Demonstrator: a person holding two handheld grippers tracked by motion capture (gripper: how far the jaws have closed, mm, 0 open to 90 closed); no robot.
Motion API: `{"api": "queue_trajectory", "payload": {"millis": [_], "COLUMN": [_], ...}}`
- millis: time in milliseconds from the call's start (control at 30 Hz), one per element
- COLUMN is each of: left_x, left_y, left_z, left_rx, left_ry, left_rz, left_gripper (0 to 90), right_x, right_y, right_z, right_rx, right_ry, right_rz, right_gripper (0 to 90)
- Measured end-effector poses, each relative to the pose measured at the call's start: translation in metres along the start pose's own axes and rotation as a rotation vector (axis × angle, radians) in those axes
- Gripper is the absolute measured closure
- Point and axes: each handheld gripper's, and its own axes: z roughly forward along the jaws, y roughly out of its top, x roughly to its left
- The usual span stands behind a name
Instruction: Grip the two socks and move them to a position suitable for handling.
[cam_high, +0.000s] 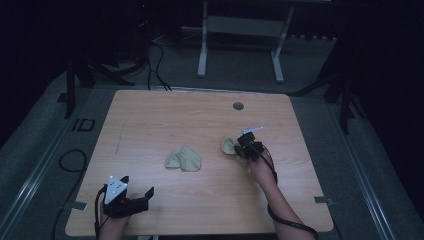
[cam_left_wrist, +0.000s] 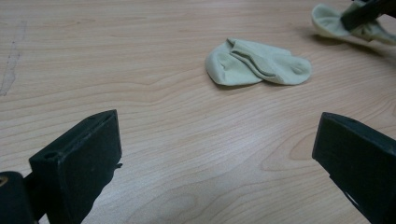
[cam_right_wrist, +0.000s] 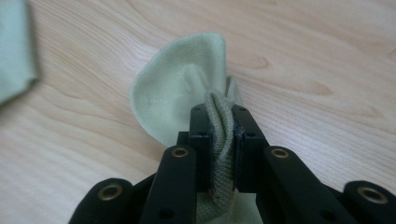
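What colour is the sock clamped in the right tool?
Pale green; the sock shows best in the right gripper view.

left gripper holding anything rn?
No: the left gripper has its jaws spread wide over bare table, and the folded sock lies well ahead of them.

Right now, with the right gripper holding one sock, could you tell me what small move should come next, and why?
Probably lift the right gripper slightly and carry its pinched sock toward the folded sock at the table's middle. The fabric is bunched firmly in its grip while the rest drapes on the wood, and the left gripper sits open near the front edge, free to help pair them.
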Motion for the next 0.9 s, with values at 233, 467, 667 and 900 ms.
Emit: {"api": "queue_trajectory", "payload": {"millis": [233,467,667,900], "left_x": [0.000,0.000,-0.001,-0.002], "left_y": [0.000,0.001,0.001,0.001], "left_z": [0.000,0.001,0.002,0.002], "left_rx": [0.001,0.000,0.001,0.000], "left_ry": [0.001,0.003,0.001,-0.004], "left_rz": [-0.002,0.000,0.003,0.001], "left_gripper": [1.2,1.2,1.2,1.2], "right_x": [0.014,0.028,0.043,0.068], "right_y": [0.000,-0.005,-0.014,-0.040], "right_z": [-0.032,-0.073,-0.105,-0.113], "right_rx": [-0.057,-0.127,-0.169,-0.190], "right_ry": [0.032,0.060,0.066,0.080], "right_rz": [-0.053,-0.087,-0.122,-0.157], "right_gripper": [81.1,81.1,81.1,81.0]}}
